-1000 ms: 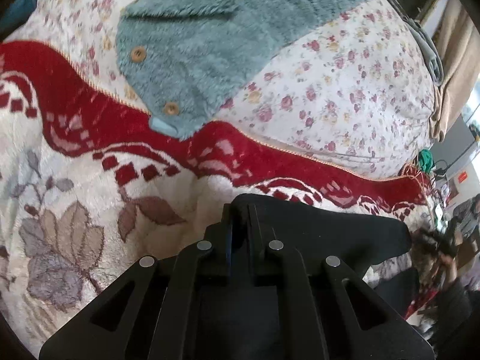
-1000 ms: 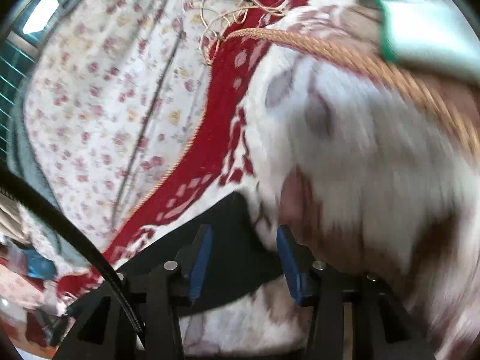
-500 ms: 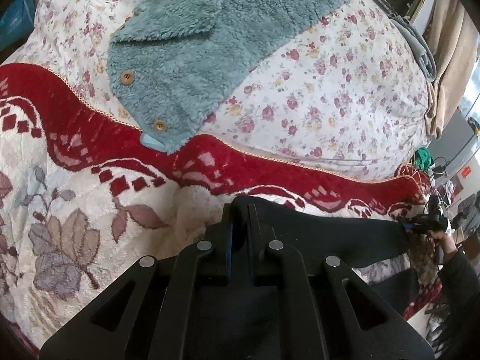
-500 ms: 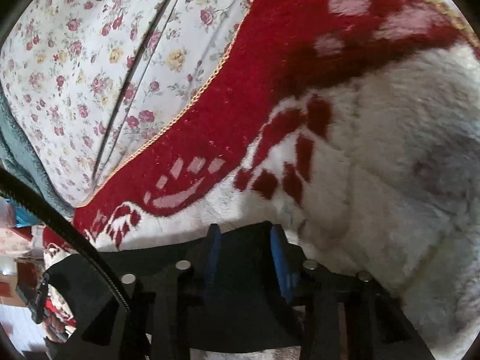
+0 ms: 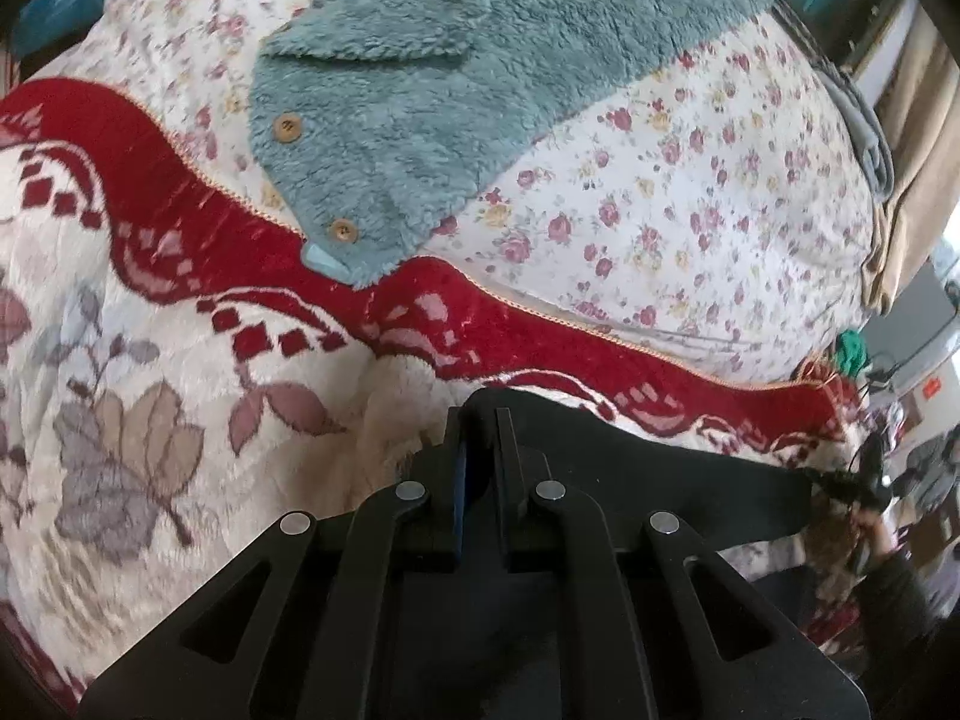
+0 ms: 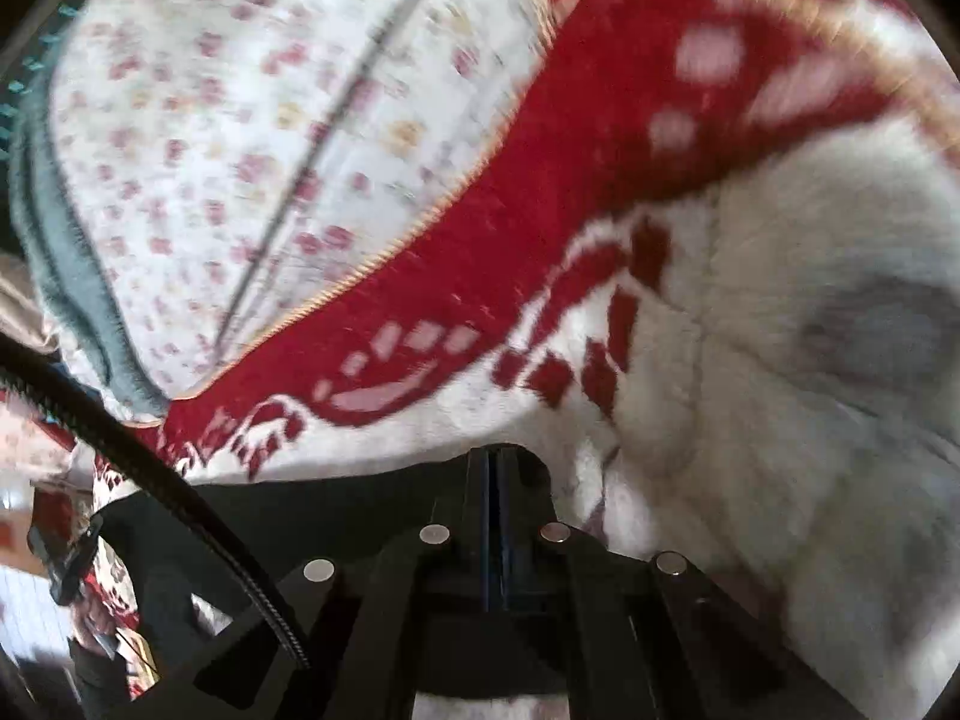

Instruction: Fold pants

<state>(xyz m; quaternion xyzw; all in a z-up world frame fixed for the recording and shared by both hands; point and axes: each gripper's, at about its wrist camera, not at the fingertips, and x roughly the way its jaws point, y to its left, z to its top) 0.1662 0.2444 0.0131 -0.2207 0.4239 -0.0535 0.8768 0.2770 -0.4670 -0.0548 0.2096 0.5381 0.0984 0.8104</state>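
The black pants [image 5: 660, 474] hang stretched between my two grippers over the red and cream blanket [image 5: 150, 360]. My left gripper [image 5: 480, 420] is shut on one end of the pants' edge. In the right wrist view my right gripper [image 6: 493, 462] is shut on the other end of the pants [image 6: 336, 510], and the cloth runs off to the left. The far right end of the pants in the left wrist view meets the other gripper [image 5: 864, 480], held by a hand.
A teal fleece jacket [image 5: 456, 96] with wooden buttons lies on the floral bedspread [image 5: 690, 180] beyond the blanket. A beige curtain [image 5: 918, 168] hangs at the right. A black cable [image 6: 150, 480] crosses the right wrist view at lower left.
My right gripper has closed its jaws onto the pants' edge; it was open a second ago. The left gripper keeps its hold and has shifted slightly back from the jacket.
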